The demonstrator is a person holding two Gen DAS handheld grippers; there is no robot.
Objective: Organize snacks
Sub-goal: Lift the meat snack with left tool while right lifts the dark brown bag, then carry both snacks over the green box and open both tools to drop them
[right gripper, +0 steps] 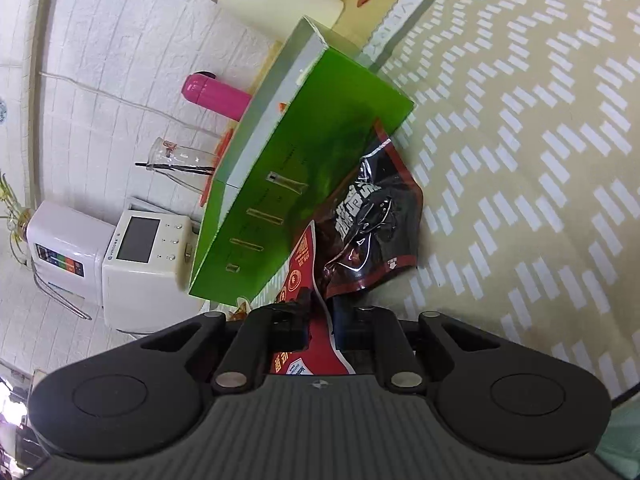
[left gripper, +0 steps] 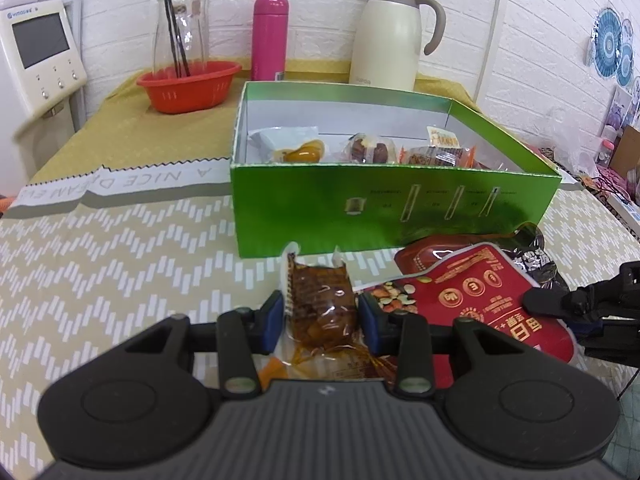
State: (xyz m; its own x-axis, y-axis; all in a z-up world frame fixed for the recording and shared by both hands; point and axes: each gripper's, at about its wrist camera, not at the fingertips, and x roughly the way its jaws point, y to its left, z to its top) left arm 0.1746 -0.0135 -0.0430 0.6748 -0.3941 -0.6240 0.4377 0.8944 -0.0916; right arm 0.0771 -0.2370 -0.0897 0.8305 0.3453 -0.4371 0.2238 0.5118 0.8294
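My left gripper (left gripper: 322, 316) is shut on a brown snack packet (left gripper: 322, 306) in clear wrap, just in front of the open green box (left gripper: 392, 208). The box holds several wrapped snacks (left gripper: 372, 148). A red nut pouch (left gripper: 480, 292) lies to the right of the packet. My right gripper (left gripper: 560, 304) shows at the right edge, its fingers clamped on that pouch's edge. In the right wrist view the right gripper (right gripper: 322, 320) is shut on the red pouch (right gripper: 316, 344), rolled sideways. A dark red-and-black bag (right gripper: 372, 220) leans against the green box (right gripper: 280, 176).
At the back stand a red basket (left gripper: 188, 86), a glass carafe (left gripper: 180, 24), a pink bottle (left gripper: 270, 36) and a cream thermos jug (left gripper: 390, 36). A white appliance (left gripper: 40, 56) is at the far left. A patterned cloth (left gripper: 100, 260) covers the table.
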